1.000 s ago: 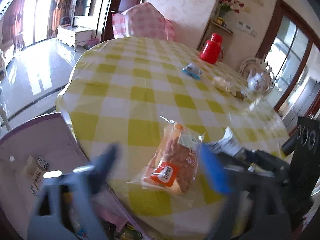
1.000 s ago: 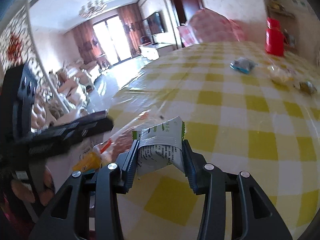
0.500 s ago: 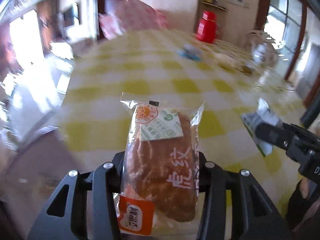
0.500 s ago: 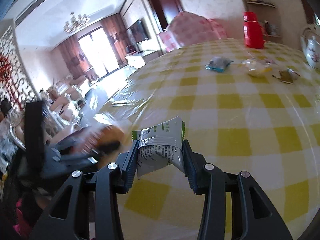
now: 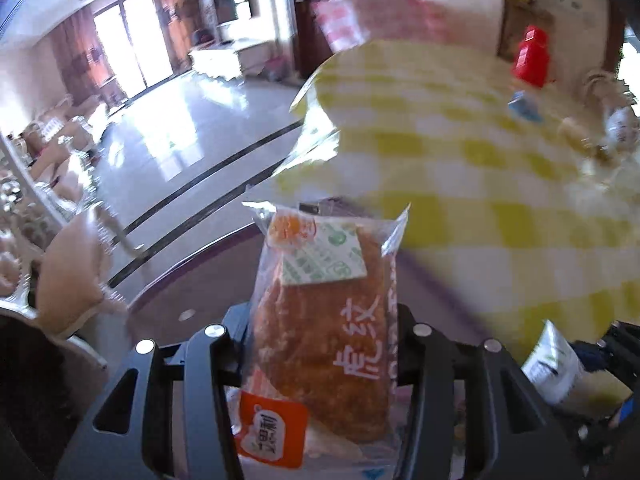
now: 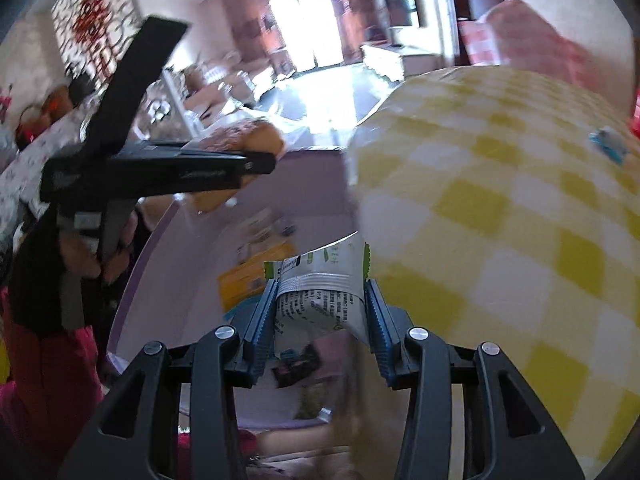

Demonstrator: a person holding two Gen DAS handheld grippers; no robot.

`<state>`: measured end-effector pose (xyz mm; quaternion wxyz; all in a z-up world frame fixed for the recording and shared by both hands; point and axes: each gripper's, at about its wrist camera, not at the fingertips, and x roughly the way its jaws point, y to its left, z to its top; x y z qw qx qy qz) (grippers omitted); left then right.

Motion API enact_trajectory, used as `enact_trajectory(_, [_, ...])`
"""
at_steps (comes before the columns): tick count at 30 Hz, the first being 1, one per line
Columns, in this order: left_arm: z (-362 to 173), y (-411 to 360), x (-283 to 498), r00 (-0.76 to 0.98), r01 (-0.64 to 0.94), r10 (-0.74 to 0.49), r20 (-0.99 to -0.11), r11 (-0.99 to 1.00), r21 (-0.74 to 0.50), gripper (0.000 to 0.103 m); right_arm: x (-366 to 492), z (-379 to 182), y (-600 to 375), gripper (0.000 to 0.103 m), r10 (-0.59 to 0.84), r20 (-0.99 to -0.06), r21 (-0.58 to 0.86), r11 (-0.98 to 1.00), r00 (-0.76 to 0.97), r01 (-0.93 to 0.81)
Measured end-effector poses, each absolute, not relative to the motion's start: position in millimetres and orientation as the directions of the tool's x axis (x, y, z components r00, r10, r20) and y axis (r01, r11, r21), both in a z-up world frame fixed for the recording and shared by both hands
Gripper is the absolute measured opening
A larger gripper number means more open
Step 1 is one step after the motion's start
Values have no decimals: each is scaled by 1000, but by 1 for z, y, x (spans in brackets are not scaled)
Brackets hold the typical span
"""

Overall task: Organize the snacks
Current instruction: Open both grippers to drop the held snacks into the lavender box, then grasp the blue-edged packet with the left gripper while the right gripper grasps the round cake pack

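Two snacks carried off the table edge toward the lilac bin.

Low centre of the left wrist view, the left gripper (image 5: 320,344) is clamped on a bagged bread (image 5: 324,320), jaws just eased a little wider: light, soft, crushable, its film slippery, so the mid-body grip with gentle squeeze seems right. Low centre of the right wrist view, the right gripper (image 6: 320,304) pinches a small foil sachet (image 6: 320,296), jaws likewise just loosening; it looks thin, crinkly, nearly weightless, best held across its flat middle. Beyond it the lilac bin (image 6: 132,280) holds other packets. Farther right, the yellow checked table (image 6: 500,240) carries a blue packet (image 6: 610,142).
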<state>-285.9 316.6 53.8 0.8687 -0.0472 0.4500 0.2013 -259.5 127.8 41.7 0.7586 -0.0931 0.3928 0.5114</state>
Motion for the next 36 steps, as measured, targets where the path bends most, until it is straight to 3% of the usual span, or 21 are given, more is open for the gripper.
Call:
enact_trajectory(1, [52, 324, -287, 494, -426, 336, -802, 898, 113, 63, -261, 41, 132, 48, 708, -688, 261, 449, 162, -854])
enact_trajectory(2, [53, 332, -291, 480, -471, 371, -795, 873, 123, 85, -261, 41, 134, 60, 714, -679, 262, 453, 170, -852])
enact_trajectory(3, [56, 337, -296, 477, -502, 396, -785, 856, 127, 92, -262, 43, 132, 71, 721, -669, 268, 458, 178, -848])
enact_trajectory(6, [67, 344, -305, 512, -542, 403, -759, 837, 79, 97, -252, 51, 115, 73, 732, -638, 265, 499, 238, -825])
enact_trajectory(13, [92, 289, -292, 681, -491, 333, -652, 868, -69, 101, -207, 70, 21, 79, 708, -589, 289, 635, 390, -716])
enact_trajectory(16, [103, 240, -266, 754, -391, 220, -618, 908, -153, 101, -180, 76, -37, 87, 635, -558, 261, 746, 534, -613])
enact_trajectory(23, [91, 107, -127, 674, -153, 16, -739, 981, -118, 101, -100, 57, -154, 88, 413, -608, 294, 910, 678, -291])
enact_trajectory(26, [80, 68, -74, 674, -98, -33, -738, 986, -134, 101, -65, 45, -200, 88, 356, -640, 337, 927, 681, -168])
enact_trajectory(32, [61, 65, 36, 730, -293, 17, -683, 911, -290, 101, 0, 59, -219, 88, 339, -611, 309, 934, 716, -179])
enact_trajectory(36, [51, 94, 63, 774, -410, 85, -627, 822, -395, 101, 51, 51, -213, 88, 351, -622, 324, 929, 700, -178])
